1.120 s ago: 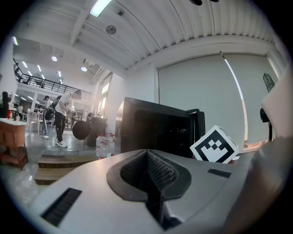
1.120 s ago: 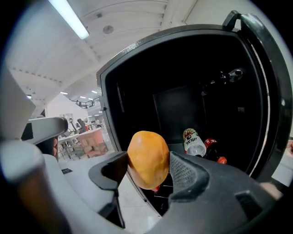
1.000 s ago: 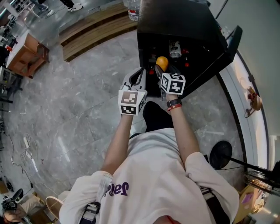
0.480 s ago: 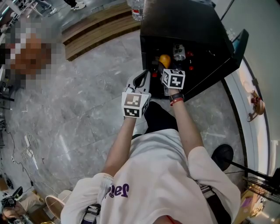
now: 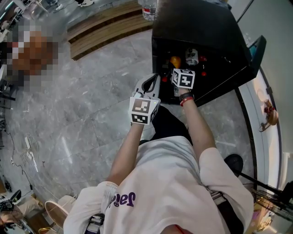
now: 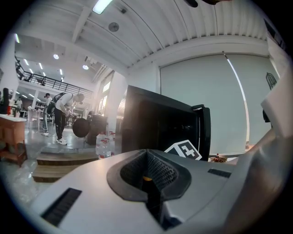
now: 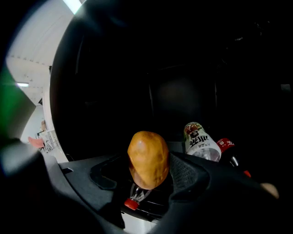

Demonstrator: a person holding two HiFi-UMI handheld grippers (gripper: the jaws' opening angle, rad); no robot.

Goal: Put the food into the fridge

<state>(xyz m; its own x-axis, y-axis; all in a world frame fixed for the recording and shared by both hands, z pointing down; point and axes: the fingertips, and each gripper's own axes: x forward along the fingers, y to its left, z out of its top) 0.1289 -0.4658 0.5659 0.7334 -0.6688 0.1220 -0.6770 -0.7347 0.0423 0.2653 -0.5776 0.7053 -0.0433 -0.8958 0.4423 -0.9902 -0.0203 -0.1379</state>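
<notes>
Fridge [image 5: 197, 27] stands on floor [image 5: 87, 119] ahead of the person, door [image 5: 254, 51] open to its right. Right gripper [image 5: 176, 69] is in the fridge opening, food [image 7: 148, 159] between its fingers. Behind and right of the food lies a bottle [image 7: 200, 141], second bottle [image 7: 225, 145] just right of it; third bottle [image 7: 134, 198] below the food. Left gripper [image 5: 149, 85] is outside, just left of the right one. Water bottle [image 5: 149, 9] stands left of the fridge, by the steps [image 5: 105, 25].

the right gripper [image 5: 176, 68] now reaches deeper into the open fridge [image 5: 197, 27] than a second ago, carrying the orange-brown food [image 7: 148, 159] past the front edge, so less of it shows from above. the arm behind it stretches further forward. the left gripper [image 5: 149, 86] has drifted slightly nearer the fridge front too.
</notes>
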